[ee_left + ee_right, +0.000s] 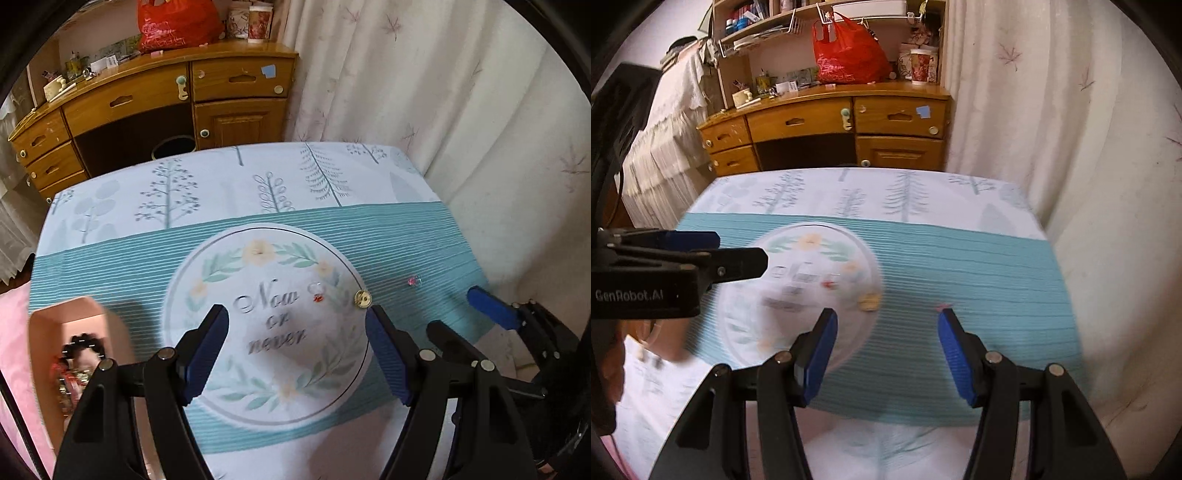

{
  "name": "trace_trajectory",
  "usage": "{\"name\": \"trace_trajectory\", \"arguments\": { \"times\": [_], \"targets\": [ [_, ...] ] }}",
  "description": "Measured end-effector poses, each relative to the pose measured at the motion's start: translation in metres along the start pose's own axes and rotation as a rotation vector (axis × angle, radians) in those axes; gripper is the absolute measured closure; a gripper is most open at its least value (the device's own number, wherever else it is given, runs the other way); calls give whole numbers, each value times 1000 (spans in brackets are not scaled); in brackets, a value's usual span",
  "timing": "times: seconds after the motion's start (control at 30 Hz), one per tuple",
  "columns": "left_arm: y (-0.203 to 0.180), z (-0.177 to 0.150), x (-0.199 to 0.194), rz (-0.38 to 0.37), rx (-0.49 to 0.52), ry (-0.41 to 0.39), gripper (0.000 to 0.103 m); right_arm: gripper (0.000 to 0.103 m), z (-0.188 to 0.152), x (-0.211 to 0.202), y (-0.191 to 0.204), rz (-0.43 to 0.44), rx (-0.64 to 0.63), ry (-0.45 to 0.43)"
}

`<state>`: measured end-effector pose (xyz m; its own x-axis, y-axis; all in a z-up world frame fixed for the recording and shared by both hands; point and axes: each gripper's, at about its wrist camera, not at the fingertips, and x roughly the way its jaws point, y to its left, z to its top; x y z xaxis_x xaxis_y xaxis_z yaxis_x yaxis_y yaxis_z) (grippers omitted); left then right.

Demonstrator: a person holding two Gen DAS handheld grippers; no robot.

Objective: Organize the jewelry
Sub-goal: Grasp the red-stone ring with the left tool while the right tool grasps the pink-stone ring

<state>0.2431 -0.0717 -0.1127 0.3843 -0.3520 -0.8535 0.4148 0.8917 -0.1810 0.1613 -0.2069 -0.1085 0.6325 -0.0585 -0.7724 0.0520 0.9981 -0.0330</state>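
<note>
This was a home, most likely a bedroom. At the far side stood a honey-coloured wooden desk (827, 125) with drawers and a cupboard door, cluttered with a red plastic bag (849, 51), a paper cup (921, 66) and small toiletries. Shelves (768, 22) above it held books and boxes. A pale curtain (424, 74) printed with leaves hung on the right, and the near table (332, 229) wore a tree-patterned cloth.

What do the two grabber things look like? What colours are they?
Both match. The left gripper and right gripper have black plastic arms shaped like tongs, with small silver bolts at the joints. Their fingers wear ridged blue pads. One black body carries white lettering, GenRobot.AI. No cables show.
</note>
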Motion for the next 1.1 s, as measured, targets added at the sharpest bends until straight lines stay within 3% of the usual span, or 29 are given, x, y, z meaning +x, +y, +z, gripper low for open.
{"name": "trace_trajectory", "arguments": {
  "times": [0.23, 0.4, 0.57, 0.63, 0.87, 0.93, 1.1],
  "targets": [
    [-18, -4, 50, 63, -16, 21, 29, 46, -13, 31, -37, -76, 11, -52],
    [-23, -9, 71, 97, -12, 30, 37, 46, -17, 51, -56, -105, 101, -64],
    [-30, -13, 81, 145, 17, 18, 47, 47, -16, 65, -59, -72, 117, -50],
    [-34, -13, 82, 169, 37, -2, 54, 51, -15, 69, -56, -52, 95, -42],
    [-40, -12, 82, 147, 61, -20, 72, 71, -12, 84, -49, -31, 60, 13],
    [-41, -12, 83, 142, 73, -28, 86, 81, -11, 84, -49, -34, 55, 11],
    [-42, -11, 84, 139, 76, -34, 90, 82, -11, 84, -50, -23, 45, 13]
  ]
}}
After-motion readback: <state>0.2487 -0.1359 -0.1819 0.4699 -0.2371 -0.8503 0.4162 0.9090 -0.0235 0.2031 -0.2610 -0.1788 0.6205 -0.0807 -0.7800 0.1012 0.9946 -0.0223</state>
